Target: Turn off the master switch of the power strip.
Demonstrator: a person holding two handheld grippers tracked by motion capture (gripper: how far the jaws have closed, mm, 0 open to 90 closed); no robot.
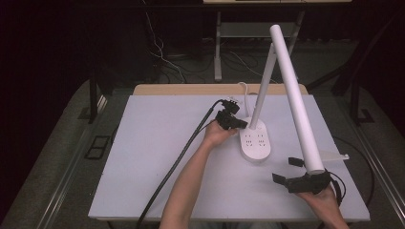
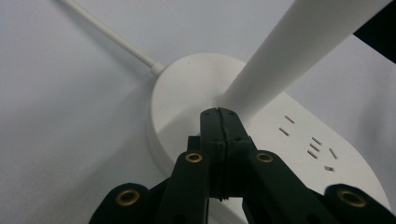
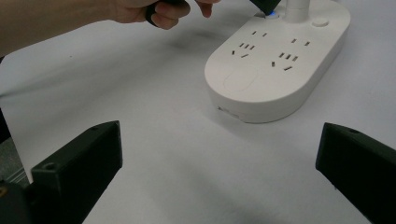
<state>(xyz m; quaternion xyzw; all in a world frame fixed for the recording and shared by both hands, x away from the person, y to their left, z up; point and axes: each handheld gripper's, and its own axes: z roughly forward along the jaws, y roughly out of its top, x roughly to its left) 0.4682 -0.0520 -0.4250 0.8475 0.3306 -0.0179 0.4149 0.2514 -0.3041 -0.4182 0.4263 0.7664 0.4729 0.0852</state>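
A white desk lamp stands on the mat, its oval base (image 1: 254,143) carrying several sockets. A thin stem (image 1: 261,90) rises from the base, and a long white tube head (image 1: 296,100) slants down toward the front right. My left gripper (image 1: 243,125) is shut with its tip pressed on the base (image 2: 187,93), right beside the foot of the stem (image 2: 289,56). In the right gripper view a small blue light glows at that tip (image 3: 267,6). My right gripper (image 1: 288,171) is open and holds nothing, low over the mat in front of the base (image 3: 275,70).
The pale grey mat (image 1: 157,157) covers a wooden table. The lamp's white cord (image 2: 107,32) runs off the back edge. A thick black cable (image 1: 176,162) trails from my left gripper to the front edge. A small white flat piece (image 1: 335,156) lies near the right edge.
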